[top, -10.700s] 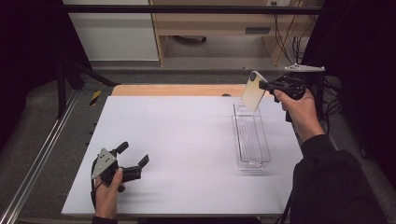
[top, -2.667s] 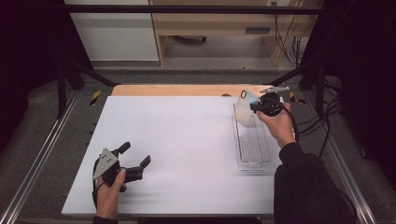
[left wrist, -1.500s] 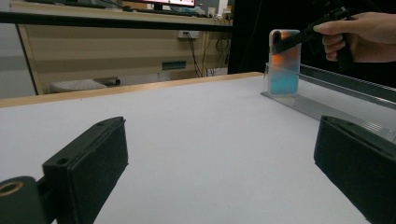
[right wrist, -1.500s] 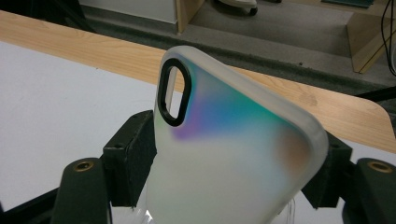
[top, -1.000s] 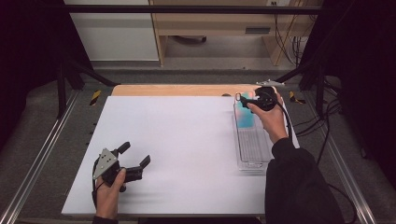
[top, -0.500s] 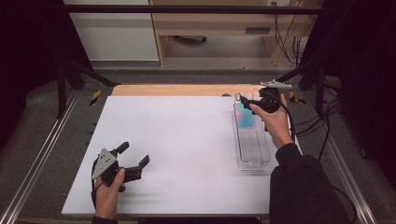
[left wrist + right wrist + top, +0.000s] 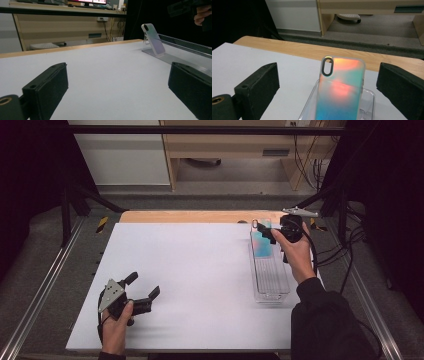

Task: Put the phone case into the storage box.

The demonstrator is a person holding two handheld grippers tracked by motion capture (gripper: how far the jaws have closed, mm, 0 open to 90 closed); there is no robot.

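An iridescent phone case [image 7: 261, 242] stands tilted in the far end of a long clear tray [image 7: 270, 280] at the table's right. In the right gripper view the case [image 7: 340, 87] shows pink, orange and teal, with its camera hole at the upper left. My right gripper [image 7: 267, 234] is open just behind the case, one jaw on each side and neither touching it [image 7: 328, 67]. At the front left my left gripper [image 7: 144, 285] rests on the white table top, open with nothing between its jaws [image 7: 118, 66]. From there the case [image 7: 153, 38] leans far off.
The white table top [image 7: 200, 265] has a wooden strip [image 7: 190, 216] along its far edge. Metal rails run down both sides. A yellow-and-black tool [image 7: 101, 224] lies beyond the far left corner. Cables hang at the right [image 7: 345, 255].
The right gripper brought the case down from the air into the tray's far end and now stands open around it. The left gripper has not moved.
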